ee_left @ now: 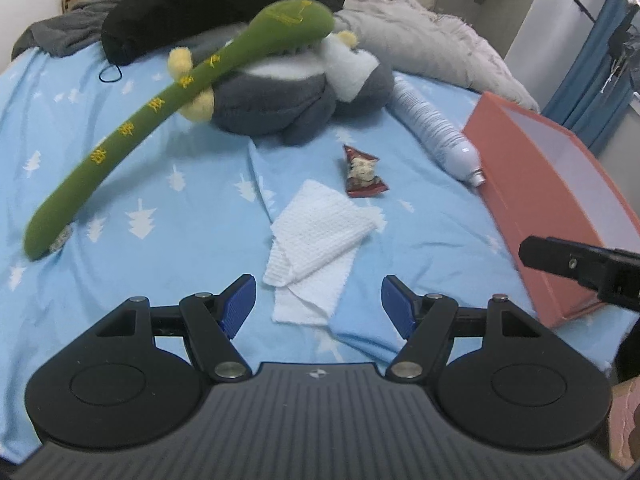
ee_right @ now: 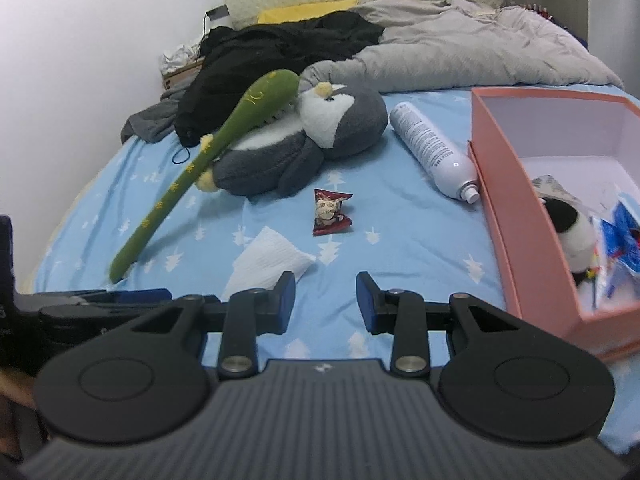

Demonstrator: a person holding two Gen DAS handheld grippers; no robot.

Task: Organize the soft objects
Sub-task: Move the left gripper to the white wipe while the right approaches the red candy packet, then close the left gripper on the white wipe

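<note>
The white cloth [ee_left: 316,236] lies folded on the bed [ee_left: 168,184], just ahead of the left claw [ee_left: 318,306], which is spread and empty, probably to take it; the right claw [ee_right: 326,300] is also spread, empty; the pink box [ee_right: 516,184] waits open at right, with free sheet between.

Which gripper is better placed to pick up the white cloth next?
Left, probably. The left gripper is open with the white cloth directly ahead between its fingers. The right gripper, also open, faces bare sheet, the cloth off to its left.
</note>
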